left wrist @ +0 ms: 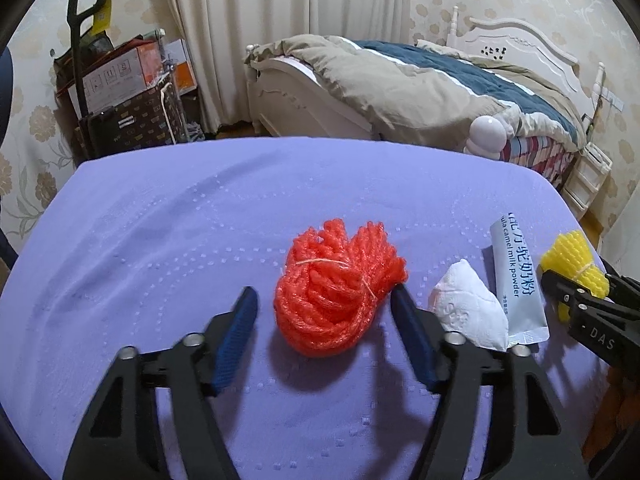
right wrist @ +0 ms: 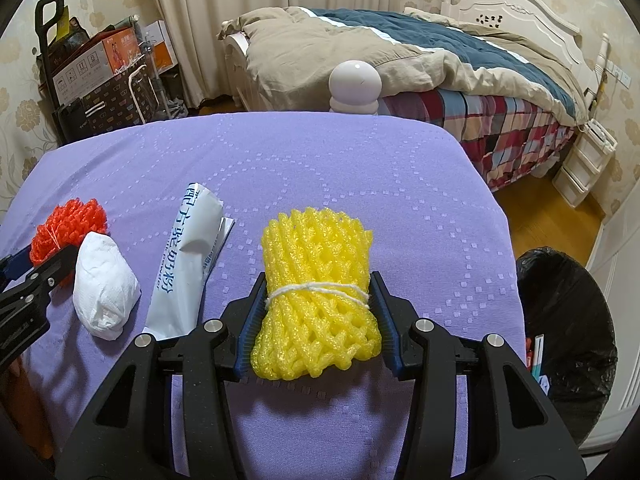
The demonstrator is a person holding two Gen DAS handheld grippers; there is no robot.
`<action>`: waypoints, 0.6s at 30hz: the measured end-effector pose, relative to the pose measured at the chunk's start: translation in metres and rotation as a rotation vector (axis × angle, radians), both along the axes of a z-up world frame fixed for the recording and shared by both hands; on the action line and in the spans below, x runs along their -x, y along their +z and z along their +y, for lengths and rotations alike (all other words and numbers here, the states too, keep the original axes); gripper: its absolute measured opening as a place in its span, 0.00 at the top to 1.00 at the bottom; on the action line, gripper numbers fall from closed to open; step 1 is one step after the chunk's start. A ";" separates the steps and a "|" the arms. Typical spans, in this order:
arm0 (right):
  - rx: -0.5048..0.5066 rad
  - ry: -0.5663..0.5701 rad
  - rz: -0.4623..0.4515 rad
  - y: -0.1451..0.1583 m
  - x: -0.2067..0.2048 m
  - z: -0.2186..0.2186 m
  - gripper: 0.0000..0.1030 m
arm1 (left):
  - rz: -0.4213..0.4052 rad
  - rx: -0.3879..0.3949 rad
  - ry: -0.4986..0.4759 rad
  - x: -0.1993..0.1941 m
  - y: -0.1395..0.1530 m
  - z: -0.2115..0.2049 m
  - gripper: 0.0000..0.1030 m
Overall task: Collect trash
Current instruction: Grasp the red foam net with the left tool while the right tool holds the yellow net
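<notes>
A red foam net bundle point(left wrist: 338, 286) lies on the purple tablecloth point(left wrist: 160, 220). My left gripper point(left wrist: 324, 294) is open, its fingers on either side of the bundle; the right finger touches it. Right of it lie a crumpled white tissue point(left wrist: 466, 306) and a light blue milk powder sachet point(left wrist: 516, 280). My right gripper point(right wrist: 318, 280) is shut on a yellow foam net bundle point(right wrist: 316, 292) tied with white string, resting on the cloth. The red bundle point(right wrist: 66, 228), tissue point(right wrist: 104, 290) and sachet point(right wrist: 186, 264) show at left in the right wrist view.
A bin lined with a black bag point(right wrist: 568, 332) stands on the floor right of the table. A bed point(left wrist: 420, 76) is behind the table, with a white round post point(right wrist: 354, 84) at its far edge. Boxes and bags point(left wrist: 124, 92) are stacked at back left.
</notes>
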State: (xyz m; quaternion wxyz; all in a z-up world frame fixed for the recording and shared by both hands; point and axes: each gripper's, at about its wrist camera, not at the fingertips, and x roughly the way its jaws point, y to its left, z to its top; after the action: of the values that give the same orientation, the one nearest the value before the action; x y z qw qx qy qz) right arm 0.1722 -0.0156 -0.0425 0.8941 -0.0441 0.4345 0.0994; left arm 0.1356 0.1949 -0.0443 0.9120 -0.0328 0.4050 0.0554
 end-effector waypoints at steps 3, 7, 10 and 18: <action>0.002 0.000 0.000 0.000 0.000 0.000 0.54 | 0.016 0.015 -0.004 -0.001 -0.002 0.001 0.49; 0.001 -0.001 -0.001 0.000 0.000 0.001 0.54 | 0.017 0.010 -0.007 0.000 -0.002 0.001 0.53; 0.008 -0.002 -0.002 0.000 0.001 0.002 0.55 | 0.013 -0.005 -0.008 0.001 -0.001 -0.001 0.55; 0.020 -0.004 -0.007 0.000 0.002 0.003 0.56 | -0.012 -0.038 0.015 0.009 0.003 -0.004 0.56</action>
State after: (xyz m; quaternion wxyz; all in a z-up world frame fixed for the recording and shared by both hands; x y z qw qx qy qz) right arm 0.1698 -0.0123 -0.0427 0.8953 -0.0525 0.4326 0.0928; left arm 0.1265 0.1909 -0.0413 0.9145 -0.0188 0.3980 0.0700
